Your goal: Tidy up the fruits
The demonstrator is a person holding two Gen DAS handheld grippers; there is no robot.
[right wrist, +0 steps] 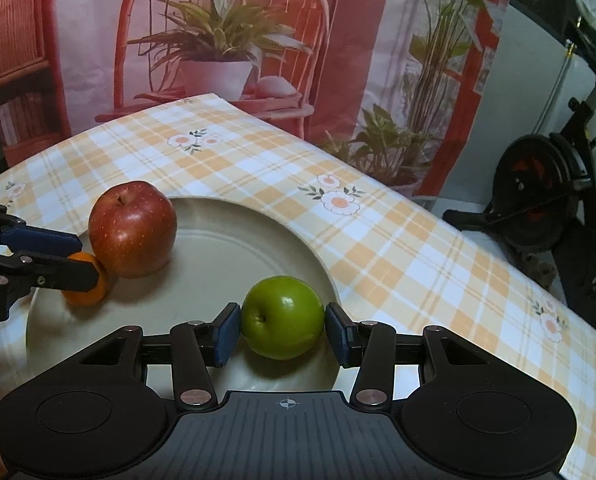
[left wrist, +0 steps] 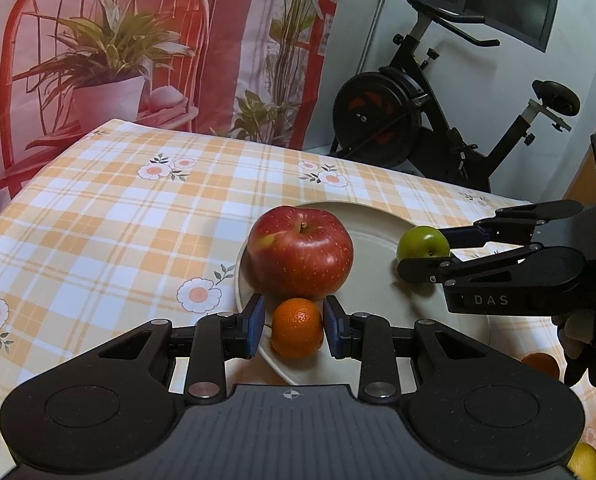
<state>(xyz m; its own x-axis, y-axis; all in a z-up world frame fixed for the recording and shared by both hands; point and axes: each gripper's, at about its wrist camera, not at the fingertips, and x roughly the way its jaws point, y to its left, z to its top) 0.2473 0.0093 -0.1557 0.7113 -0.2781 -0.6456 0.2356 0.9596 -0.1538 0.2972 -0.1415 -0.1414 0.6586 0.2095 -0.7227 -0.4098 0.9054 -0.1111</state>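
Plate (right wrist: 258,220): cream, round, on the checked tabletop (right wrist: 398,248); it carries 3 fruits.
Red apple (left wrist: 300,251): upright, stem up, on the plate's left part; it touches the orange in front of it.
Orange (left wrist: 297,327): on the plate's near-left rim, between the blue fingers (left wrist: 255,323) of the left gripper (left wrist: 294,326).
Left gripper: fingers apart, small gaps visible on both sides of the orange.
Green apple (right wrist: 283,317): on the plate's right part, well apart from the red apple.
Right gripper (right wrist: 283,332): fingers (right wrist: 227,332) apart, flanking the green apple; the left pad is just beside it, and contact cannot be told.
Obstructions: the red apple stands directly beyond the orange, in line with the left gripper.
Surroundings: second orange (left wrist: 542,364) and yellow fruit (left wrist: 584,460) near the tabletop's right edge; printed curtain (left wrist: 138,40) behind; exercise bike (left wrist: 418,108) beyond the tabletop.
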